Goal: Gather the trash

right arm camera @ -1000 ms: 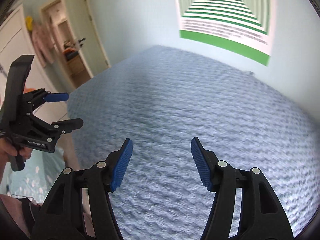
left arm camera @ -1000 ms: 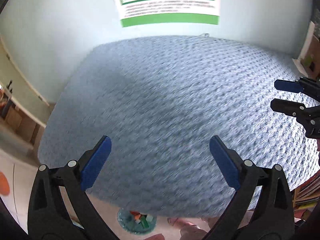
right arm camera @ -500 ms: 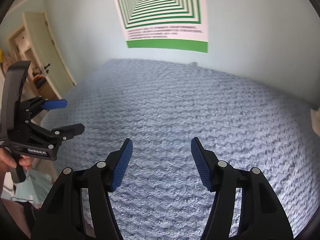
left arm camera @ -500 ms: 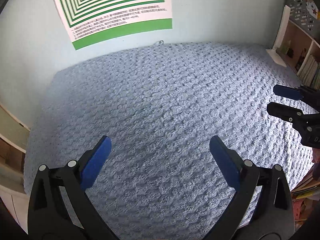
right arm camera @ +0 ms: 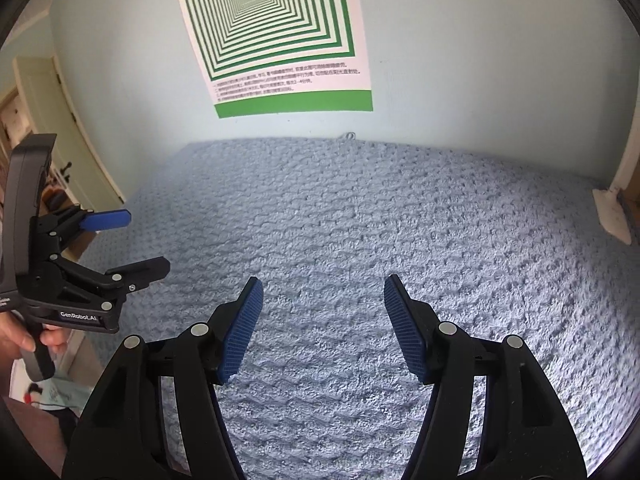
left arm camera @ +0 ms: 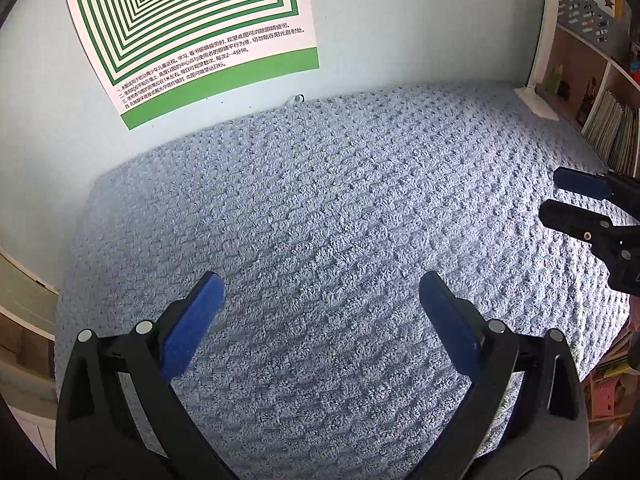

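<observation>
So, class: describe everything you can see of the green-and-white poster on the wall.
The poster is a flat paper sheet on the pale blue wall above the blue textured blanket. Nested green and white squares shrink toward its centre, like a tunnel. Beneath them run a few lines of small black Chinese text on white, then a solid green band along the bottom edge. It hangs slightly tilted in both views, though the fisheye lens may exaggerate that. Neither gripper touches it.
</observation>
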